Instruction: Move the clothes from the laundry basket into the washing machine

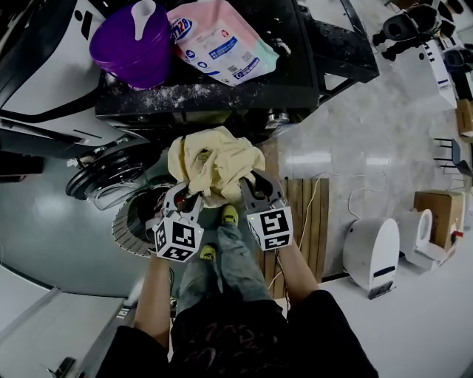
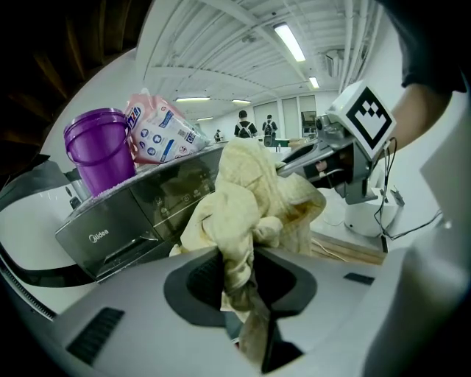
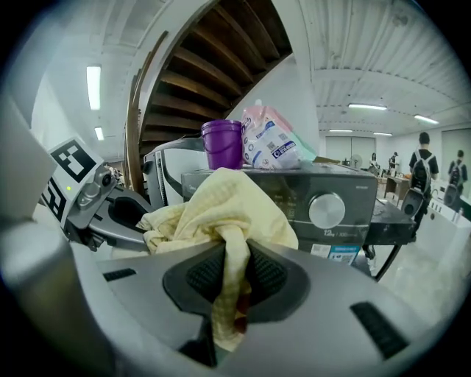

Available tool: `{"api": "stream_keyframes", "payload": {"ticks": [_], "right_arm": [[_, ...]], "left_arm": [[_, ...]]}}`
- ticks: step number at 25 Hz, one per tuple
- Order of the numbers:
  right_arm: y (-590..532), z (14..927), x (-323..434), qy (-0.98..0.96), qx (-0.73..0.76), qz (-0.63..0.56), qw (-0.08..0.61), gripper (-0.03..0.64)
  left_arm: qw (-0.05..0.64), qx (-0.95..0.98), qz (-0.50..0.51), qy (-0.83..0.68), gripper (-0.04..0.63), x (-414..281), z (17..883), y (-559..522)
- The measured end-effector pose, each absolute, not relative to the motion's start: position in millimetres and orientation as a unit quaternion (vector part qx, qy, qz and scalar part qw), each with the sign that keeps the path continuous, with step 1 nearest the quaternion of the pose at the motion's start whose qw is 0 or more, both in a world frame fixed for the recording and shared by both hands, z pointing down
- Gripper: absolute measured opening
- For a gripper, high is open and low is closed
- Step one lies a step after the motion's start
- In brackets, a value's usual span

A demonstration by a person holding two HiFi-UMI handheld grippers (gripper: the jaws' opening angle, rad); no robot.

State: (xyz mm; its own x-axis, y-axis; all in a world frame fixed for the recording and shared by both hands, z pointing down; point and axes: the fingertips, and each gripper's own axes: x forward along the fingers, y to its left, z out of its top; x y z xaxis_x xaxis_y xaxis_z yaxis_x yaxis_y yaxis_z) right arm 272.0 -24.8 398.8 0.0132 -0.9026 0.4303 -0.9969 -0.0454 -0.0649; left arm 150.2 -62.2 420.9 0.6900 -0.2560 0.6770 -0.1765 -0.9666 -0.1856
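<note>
Clamping one yellow cloth (image 1: 214, 159), two tools: left tool (image 1: 183, 196) and right tool (image 1: 257, 186)

You have a purple tub (image 1: 131, 52) holding a white scoop (image 1: 142, 16), just beside a detergent pouch (image 1: 222, 40), and a wooden slatted board (image 1: 312, 221) on the floor (image 1: 355, 133).

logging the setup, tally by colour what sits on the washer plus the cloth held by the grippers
purple tub: 1
white scoop: 1
pink detergent pouch: 1
yellow cloth: 1
total: 4
</note>
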Motion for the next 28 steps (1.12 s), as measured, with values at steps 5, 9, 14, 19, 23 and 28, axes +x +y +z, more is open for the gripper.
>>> {"api": "stream_keyframes", "payload": {"ticks": [5,9,14,19,23,28], "right_arm": [[-31.7,441.3,275.0,-0.674,0.705,0.182,0.125,0.061],[-38.4,479.4,276.2,-0.670,0.712,0.175,0.120,0.061],[-47.1,521.4,282.2,-0.663,0.722,0.170,0.101,0.061],[-64.7,559.0,293.0,-0.668,0.721,0.161,0.093,0.061],[-82.9,590.1,304.6,-0.666,0.725,0.153,0.087,0.061],[-109.2,620.4,319.4,-0.658,0.737,0.139,0.075,0.061]], "left_arm": [[0.058,-0.922,-0.363,0.124,0.098,154.3,463.4,-75.8],[0.064,-0.924,-0.352,0.131,0.098,154.7,501.2,-81.9],[0.077,-0.926,-0.340,0.144,0.098,160.7,542.2,-93.0],[0.092,-0.927,-0.330,0.156,0.098,171.3,578.6,-112.2],[0.105,-0.927,-0.319,0.168,0.098,182.9,608.9,-132.1],[0.115,-0.927,-0.299,0.194,0.098,198.6,639.8,-162.6]]}}
